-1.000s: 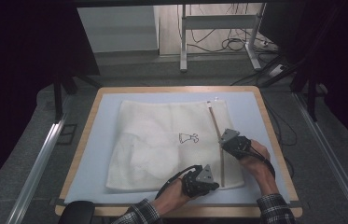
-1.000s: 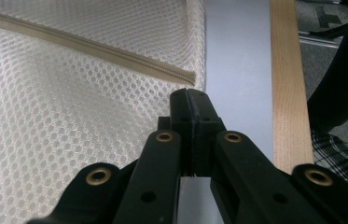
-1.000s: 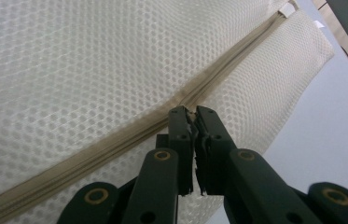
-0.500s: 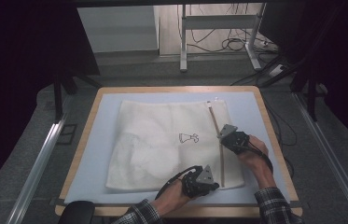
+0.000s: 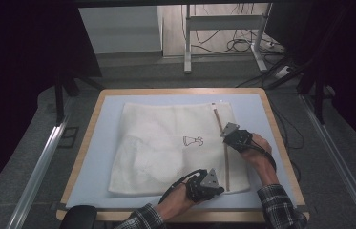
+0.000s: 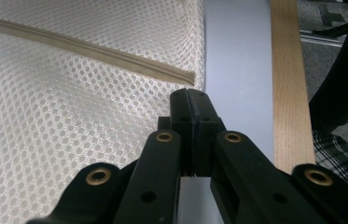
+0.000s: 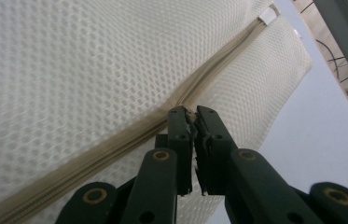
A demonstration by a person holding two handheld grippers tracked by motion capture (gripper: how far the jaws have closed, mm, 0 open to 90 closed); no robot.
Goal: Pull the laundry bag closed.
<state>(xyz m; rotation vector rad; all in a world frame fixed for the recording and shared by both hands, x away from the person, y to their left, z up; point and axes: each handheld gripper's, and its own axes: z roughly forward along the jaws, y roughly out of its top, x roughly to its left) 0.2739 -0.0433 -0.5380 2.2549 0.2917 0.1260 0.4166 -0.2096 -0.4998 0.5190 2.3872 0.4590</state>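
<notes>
Wooden-edged table with a pale blue top (image 5: 104, 157) is covered in the middle by a large white mesh laundry bag (image 5: 166, 143), laid flat. Its beige zipper (image 5: 225, 157) runs along the bag's right side. The right gripper (image 7: 191, 116) is clamped on the zipper pull, while the left gripper (image 6: 191, 95) is closed on the bag's near corner beside the zipper's end.

Wood-edged counter (image 5: 97, 124) with pale blue top before me. One cream mesh laundry bag with tan zipper (image 5: 166, 143) lies flat on it, filling the middle.
</notes>
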